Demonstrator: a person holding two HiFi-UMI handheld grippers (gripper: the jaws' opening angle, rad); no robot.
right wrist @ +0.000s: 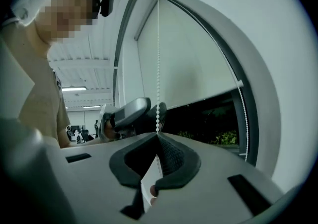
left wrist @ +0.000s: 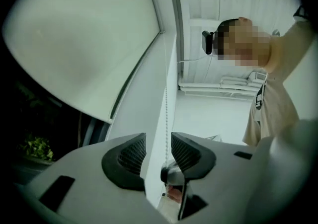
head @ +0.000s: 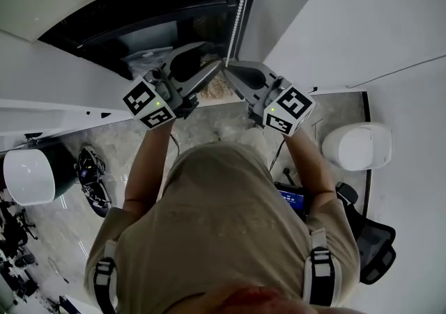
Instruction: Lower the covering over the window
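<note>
**Blind**: pale roller type, part-way down the window. Its bottom bar crosses the frame at mid-height. Dark glass shows below the bar, with green plants outside.

**Chain**: white beads, hanging straight down along the right side of the window frame, in front of the person. Both grippers meet at it. In the right gripper view a second run of beads hangs farther along the frame edge.

**Left gripper**: held up at the chain from the person's left and tilted slightly upward. The jaws stand apart. The chain drops through the gap between them, nearer one ribbed pad than the other. No pad is seen pressing on it.

**Right gripper**: held about level at the chain from the person's right, tip to tip with the left gripper in the head view. The jaws are together and clamped on the chain, which enters the pinch at the very tips. The beads rise taut and vertical above the grip.

**Person**: seen from above, in a beige shirt with harness straps at both shoulders. Both forearms are raised toward the window.

**Surroundings**: mottled grey floor and a black chair at the lower right of the head view.
</note>
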